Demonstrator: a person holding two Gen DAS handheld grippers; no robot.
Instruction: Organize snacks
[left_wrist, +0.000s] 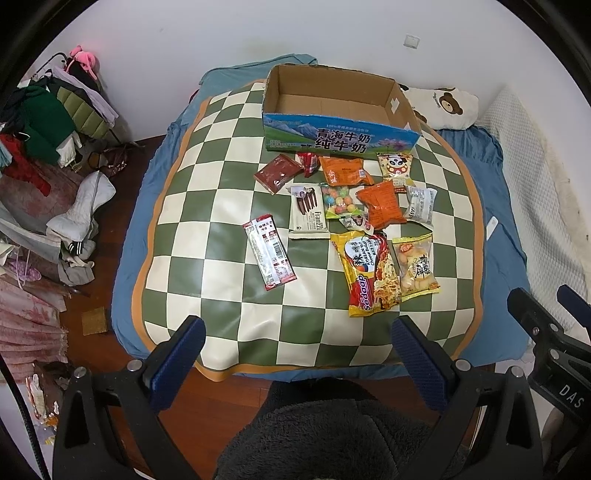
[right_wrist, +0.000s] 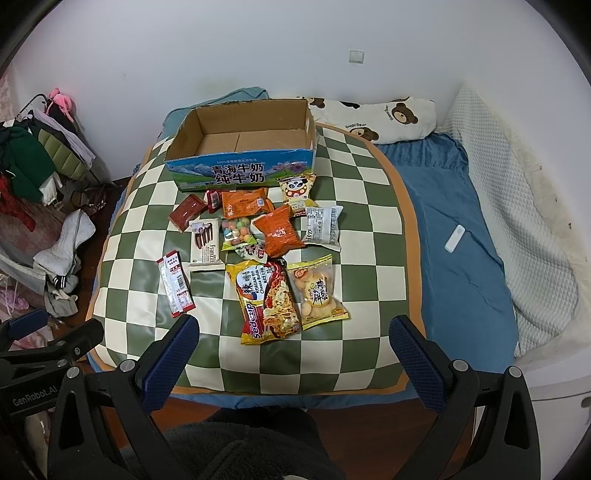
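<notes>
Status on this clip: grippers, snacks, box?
Left gripper and right gripper open, empty, short of the mat. Snacks all on checkered mat. Cardboard box empty. Nothing blocking.

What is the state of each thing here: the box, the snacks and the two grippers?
Cardboard milk box: open at the top, empty.
Sedaap noodle packet: sealed, flat on the checkered mat.
Franzzi wafer pack: sealed, flat, outside the box.
Long red stick packet: flat, apart from the pile.
Left gripper: open, holds nothing.
Right gripper: open, holds nothing.
</notes>
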